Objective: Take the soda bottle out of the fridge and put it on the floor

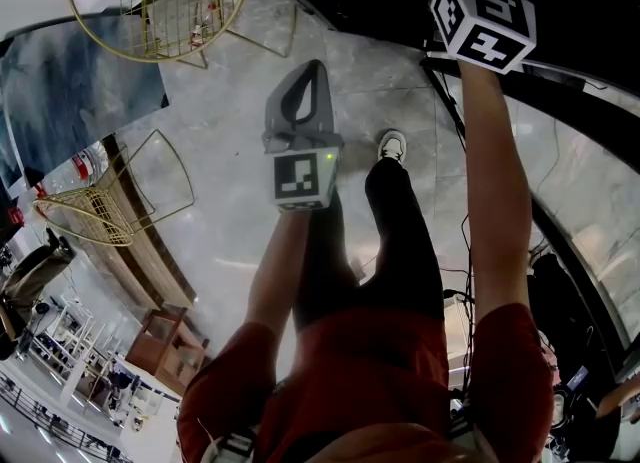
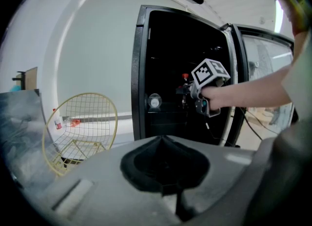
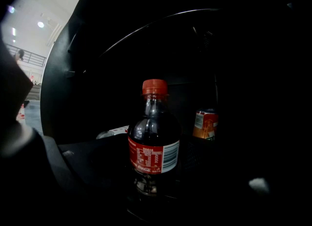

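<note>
head view and the two gripper views, one moment. we see the soda bottle (image 3: 153, 142) standing upright on a dark shelf inside the fridge (image 2: 141, 69), its red cap (image 3: 154, 87) on and its red label turned toward us. the right gripper (image 2: 187, 94) reaches into the open fridge. its jaws stand wide apart and the bottle stands in the gap between them. as far as the dark interior lets us judge, neither jaw presses on the bottle, so this gripper has hold of nothing. behind the bottle and to its right stands an orange can (image 3: 205, 125), apart from it. a pale flat thing (image 3: 113, 132) lies behind the bottle to the left, too dim for us to name. the fridge's glass door (image 2: 263, 69) is swung open on the right, behind the reaching forearm. in the head view we find the marker cube (image 1: 483, 19) of the right gripper at the edge of the dark fridge opening. the left gripper (image 1: 308, 76) is held out over the grey marbled floor (image 1: 220, 201), well apart from the fridge, with its jaws brought together and nothing between them. a gold wire chair (image 2: 80, 127) stands on the floor to the left of the fridge, near a white wall. below the grippers we see the person's black trouser leg (image 1: 400, 241) and a white shoe (image 1: 392, 144).
</note>
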`<action>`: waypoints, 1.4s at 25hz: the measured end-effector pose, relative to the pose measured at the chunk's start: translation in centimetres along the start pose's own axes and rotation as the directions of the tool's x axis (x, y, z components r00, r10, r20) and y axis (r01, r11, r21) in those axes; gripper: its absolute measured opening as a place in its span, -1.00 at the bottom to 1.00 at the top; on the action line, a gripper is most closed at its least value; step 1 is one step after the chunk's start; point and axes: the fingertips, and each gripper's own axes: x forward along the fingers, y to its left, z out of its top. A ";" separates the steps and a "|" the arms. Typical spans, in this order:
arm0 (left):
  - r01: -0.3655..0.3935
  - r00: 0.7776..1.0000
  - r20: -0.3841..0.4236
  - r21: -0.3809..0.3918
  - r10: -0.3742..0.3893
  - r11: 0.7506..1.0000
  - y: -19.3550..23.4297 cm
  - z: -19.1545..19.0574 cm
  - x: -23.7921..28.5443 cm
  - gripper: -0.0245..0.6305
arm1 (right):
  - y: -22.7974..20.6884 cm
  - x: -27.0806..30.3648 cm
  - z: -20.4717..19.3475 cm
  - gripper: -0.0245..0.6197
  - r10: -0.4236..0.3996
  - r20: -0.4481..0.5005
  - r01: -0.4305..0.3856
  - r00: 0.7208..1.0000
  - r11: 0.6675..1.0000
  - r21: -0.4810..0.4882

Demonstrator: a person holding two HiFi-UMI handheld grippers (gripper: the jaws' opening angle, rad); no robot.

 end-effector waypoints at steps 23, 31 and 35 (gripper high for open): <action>0.018 0.999 -0.026 0.013 -0.018 1.000 -0.8 0.4 -2.3 -0.93 | 0.3 -3.7 -0.8 -0.02 -0.008 -0.051 0.008 0.999 1.000 0.003; 0.016 1.000 -0.026 0.001 -0.016 1.000 -1.1 3.4 -4.2 -0.93 | 1.8 -7.0 -1.6 -0.01 0.010 -0.132 -0.013 0.991 1.000 -0.017; 0.015 1.000 -0.008 0.009 -0.015 1.000 -1.2 5.5 -5.7 -0.93 | 3.2 -9.7 -3.2 -0.01 0.035 -0.203 -0.045 0.979 0.998 -0.046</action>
